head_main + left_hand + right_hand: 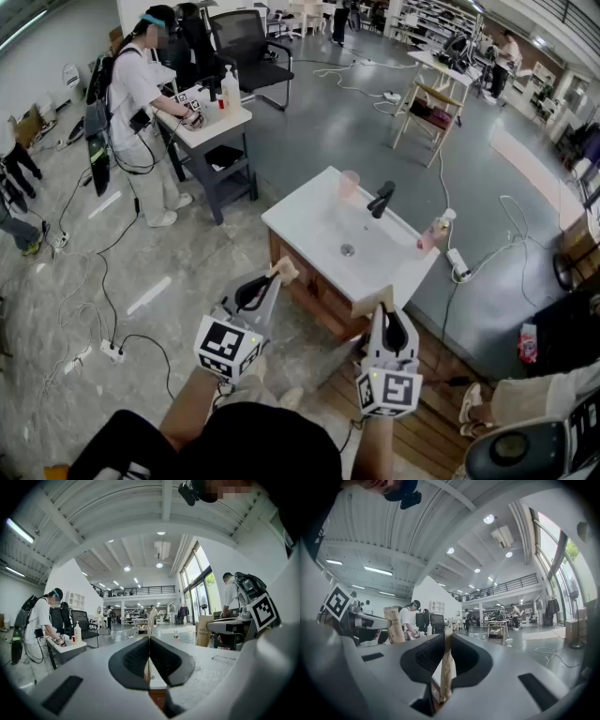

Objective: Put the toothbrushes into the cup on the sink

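Observation:
I hold both grippers up in front of a white sink top [305,220], short of its near edge. My left gripper [278,277] is shut on a thin toothbrush in a tan pack [285,270], which shows edge-on between the pads [150,620]. The right gripper [385,306] is shut on a second tan toothbrush pack [382,298], standing upright between its jaws [446,667]. A translucent pink cup [349,184] stands at the sink's far edge, left of the black faucet [381,199]. Both grippers are well apart from the cup.
A pink bottle [433,232] stands on the sink's right corner, above a wooden cabinet [314,286]. A person works at a small grey table [211,127] to the far left. Cables [103,309] and a power strip [112,352] lie on the floor.

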`<action>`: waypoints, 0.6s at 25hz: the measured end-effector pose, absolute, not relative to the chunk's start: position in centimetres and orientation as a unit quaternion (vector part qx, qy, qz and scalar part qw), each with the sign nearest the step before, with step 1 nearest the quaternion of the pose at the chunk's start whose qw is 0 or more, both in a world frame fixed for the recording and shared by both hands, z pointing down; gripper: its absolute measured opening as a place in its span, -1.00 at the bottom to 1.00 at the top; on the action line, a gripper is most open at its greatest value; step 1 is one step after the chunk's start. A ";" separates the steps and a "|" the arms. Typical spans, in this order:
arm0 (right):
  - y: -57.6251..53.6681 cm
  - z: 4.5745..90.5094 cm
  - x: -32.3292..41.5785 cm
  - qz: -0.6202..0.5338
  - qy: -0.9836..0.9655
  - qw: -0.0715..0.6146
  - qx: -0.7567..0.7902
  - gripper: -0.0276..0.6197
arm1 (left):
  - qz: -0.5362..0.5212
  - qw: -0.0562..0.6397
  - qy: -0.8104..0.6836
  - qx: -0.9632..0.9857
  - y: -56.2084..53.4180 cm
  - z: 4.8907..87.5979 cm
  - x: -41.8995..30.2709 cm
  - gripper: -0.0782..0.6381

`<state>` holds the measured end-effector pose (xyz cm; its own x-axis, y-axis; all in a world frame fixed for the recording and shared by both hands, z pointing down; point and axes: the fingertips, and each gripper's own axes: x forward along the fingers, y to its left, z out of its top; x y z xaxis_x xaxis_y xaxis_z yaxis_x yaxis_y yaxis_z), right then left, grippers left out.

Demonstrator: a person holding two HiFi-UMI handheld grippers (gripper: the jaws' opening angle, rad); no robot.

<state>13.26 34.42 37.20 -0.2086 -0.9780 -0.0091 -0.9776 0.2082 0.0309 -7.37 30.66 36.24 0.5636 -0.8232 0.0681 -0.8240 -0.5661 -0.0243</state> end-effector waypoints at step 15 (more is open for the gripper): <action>32.7 38.1 15.7 -0.013 -0.779 0.003 0.627 -0.78 | 0.043 0.003 -0.473 0.880 29.5 37.0 -5.0 -0.77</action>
<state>15.66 32.65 38.15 -0.2147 -0.9766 -0.0111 -0.9765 0.2144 0.0233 -5.03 29.49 37.02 0.5493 -0.8319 0.0784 -0.8325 -0.5530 -0.0343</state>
